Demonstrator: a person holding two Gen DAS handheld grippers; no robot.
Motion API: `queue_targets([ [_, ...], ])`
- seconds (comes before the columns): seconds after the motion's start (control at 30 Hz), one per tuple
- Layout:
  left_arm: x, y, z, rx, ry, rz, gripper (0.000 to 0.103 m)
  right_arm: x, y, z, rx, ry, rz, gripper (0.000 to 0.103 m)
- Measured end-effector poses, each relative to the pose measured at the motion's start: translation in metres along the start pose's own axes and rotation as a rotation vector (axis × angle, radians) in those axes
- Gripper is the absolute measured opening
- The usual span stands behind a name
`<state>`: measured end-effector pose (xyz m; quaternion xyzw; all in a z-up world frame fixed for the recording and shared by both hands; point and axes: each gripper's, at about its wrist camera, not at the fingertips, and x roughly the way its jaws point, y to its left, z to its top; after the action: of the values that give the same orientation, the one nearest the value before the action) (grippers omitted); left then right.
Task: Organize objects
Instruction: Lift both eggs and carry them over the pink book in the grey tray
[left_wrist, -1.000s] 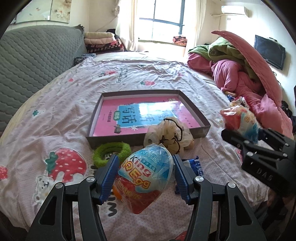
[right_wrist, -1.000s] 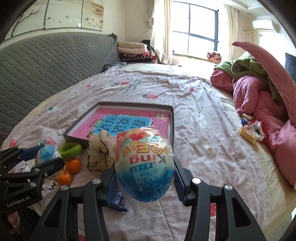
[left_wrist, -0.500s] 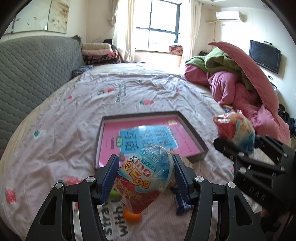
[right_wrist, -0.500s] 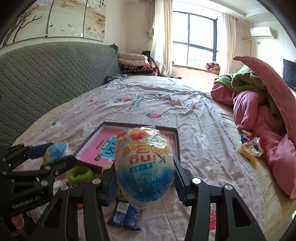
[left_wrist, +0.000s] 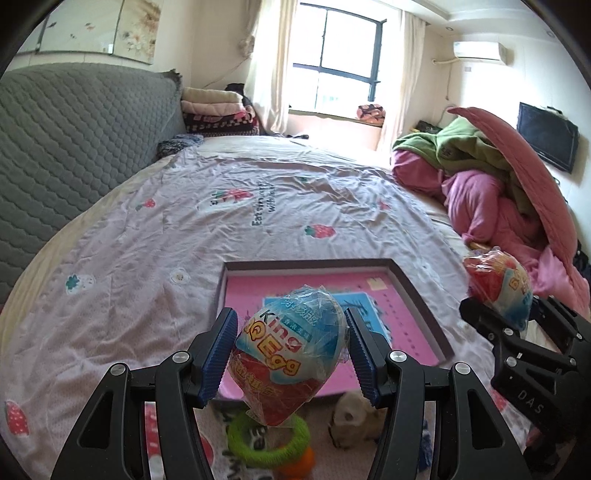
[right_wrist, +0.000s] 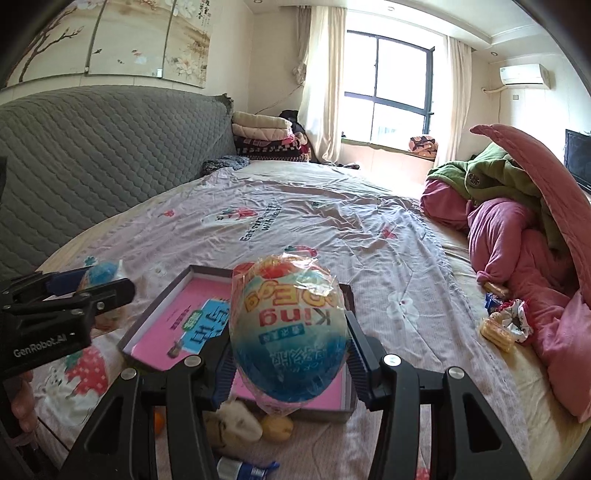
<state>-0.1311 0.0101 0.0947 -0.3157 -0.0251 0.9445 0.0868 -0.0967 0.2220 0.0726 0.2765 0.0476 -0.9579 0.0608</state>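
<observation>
**A:** Above the near end of the bed, both sets of tongs are loaded. The left tongs are clenched on a wrapped King Egg, blue half up, red half hanging below the pads. The right tongs grip a second King Egg the other way up, its lettering upside down to the camera.

**B:** And where do they go?

**A:** My guess is the shallow box with the pink sheet inside, which lies on the bed just ahead of and below both eggs.

**B:** How would you do it well?

**A:** Carry each egg past the near wall, lower it until the wrapper touches the pink floor, then release. Dropping from height would likely let an egg roll. Keep the two apart, one to each side.

**B:** Anything in the way?

**A:** A green ring, a small orange fruit and a fluffy cream scrunchie lie just in front of the box, under the tongs. Clear those without snagging.

**B:** Pose?

**A:** Both tongs point forward and slant downward, side by side, the right one visible at the edge of the left view.
</observation>
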Motion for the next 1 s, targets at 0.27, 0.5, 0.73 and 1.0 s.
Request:
queue_targets([
  [0.27,0.04,0.013,0.007,-0.024,0.026,0.008,0.06,0.032,-0.011,0.001,0.014,0.007,-0.006,0.052],
  [0.5,0.073,0.02,0.008,-0.007,0.06,0.029,0.06,0.061,-0.012,-0.001,0.01,0.039,-0.009,0.052],
  [0.73,0.096,0.023,0.01,0.005,0.068,0.052,0.061,0.081,-0.011,-0.001,-0.008,0.056,-0.018,0.052],
  [1.0,0.135,0.02,0.006,0.043,0.147,0.074,0.061,0.116,-0.013,-0.006,-0.012,0.13,-0.012,0.052],
])
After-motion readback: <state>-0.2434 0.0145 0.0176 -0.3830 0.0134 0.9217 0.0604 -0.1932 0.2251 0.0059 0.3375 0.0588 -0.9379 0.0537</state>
